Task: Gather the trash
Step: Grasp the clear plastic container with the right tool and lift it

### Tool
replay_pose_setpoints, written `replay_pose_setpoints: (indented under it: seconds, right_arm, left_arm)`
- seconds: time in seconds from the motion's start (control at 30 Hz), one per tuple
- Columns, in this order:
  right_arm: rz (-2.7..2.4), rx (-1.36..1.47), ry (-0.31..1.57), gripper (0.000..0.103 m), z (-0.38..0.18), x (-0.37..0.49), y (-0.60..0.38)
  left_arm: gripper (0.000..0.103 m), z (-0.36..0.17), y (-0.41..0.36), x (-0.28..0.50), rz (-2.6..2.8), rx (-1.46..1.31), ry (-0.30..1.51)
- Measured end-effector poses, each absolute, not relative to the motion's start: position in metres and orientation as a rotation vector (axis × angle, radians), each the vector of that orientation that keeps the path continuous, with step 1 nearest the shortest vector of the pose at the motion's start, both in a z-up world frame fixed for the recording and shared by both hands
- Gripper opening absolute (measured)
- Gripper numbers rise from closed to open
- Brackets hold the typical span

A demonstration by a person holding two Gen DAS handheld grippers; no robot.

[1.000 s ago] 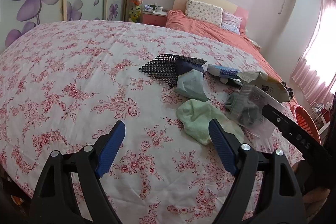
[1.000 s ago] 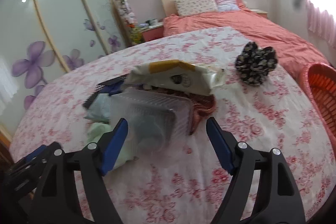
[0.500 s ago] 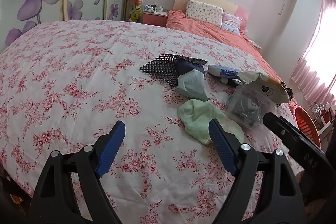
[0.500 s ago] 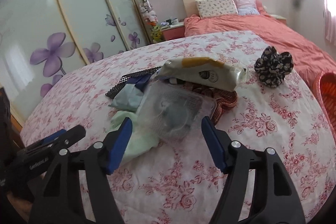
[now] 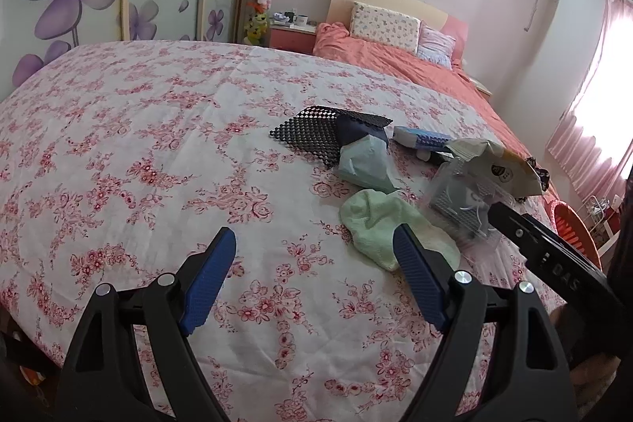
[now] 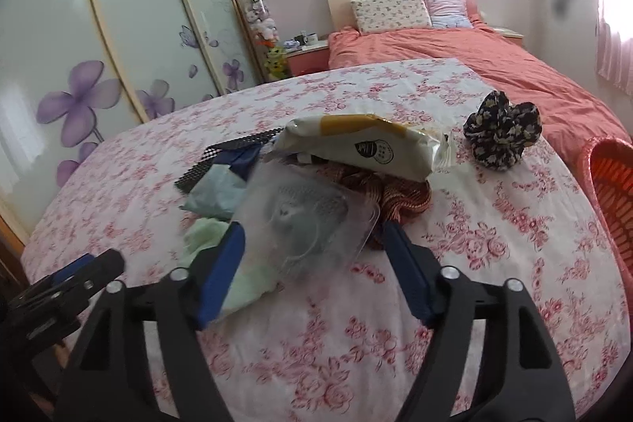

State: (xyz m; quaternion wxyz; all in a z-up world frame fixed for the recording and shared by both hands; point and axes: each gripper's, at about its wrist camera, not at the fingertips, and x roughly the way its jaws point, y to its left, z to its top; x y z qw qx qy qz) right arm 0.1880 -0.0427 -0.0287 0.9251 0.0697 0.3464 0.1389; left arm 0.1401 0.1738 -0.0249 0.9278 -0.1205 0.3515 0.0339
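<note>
Biggest risk imo: right gripper (image 6: 312,256) has its jaws opening around the clear plastic clamshell (image 6: 304,220) sitting between its 2 pads, touching neither, so it could slide off the green cloth (image 6: 221,263) underneath; left gripper (image 5: 312,267) open, empty.

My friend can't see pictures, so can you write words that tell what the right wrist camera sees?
The right gripper, its blue-padded jaws opening, frames a clear plastic clamshell box that lies between them on a pink-flowered white bedspread. Behind the box lie a white and yellow snack bag, a pale green cloth and a black flowered scrunchie; an orange plastic basket stands at the right edge.
</note>
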Motion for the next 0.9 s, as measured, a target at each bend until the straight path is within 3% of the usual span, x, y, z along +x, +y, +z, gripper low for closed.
replay_pose_setpoints:
  seconds: [0.1, 0.57, 0.9]
  right_arm:
    - [0.270, 0.108, 0.704, 0.077, -0.029, 0.196, -0.033]
    - [0.426, 0.099, 0.778, 0.076, -0.034, 0.184, -0.016]
    - [0.337, 0.066, 0.694, 0.076, -0.020, 0.192, -0.021]
  left_arm:
    - [0.081, -0.025, 0.176, 0.138, 0.071, -0.255, 0.721]
    - [0.081, -0.026, 0.181, 0.130, 0.063, -0.268, 0.719]
    - [0.081, -0.025, 0.184, 0.124, 0.069, -0.271, 0.717]
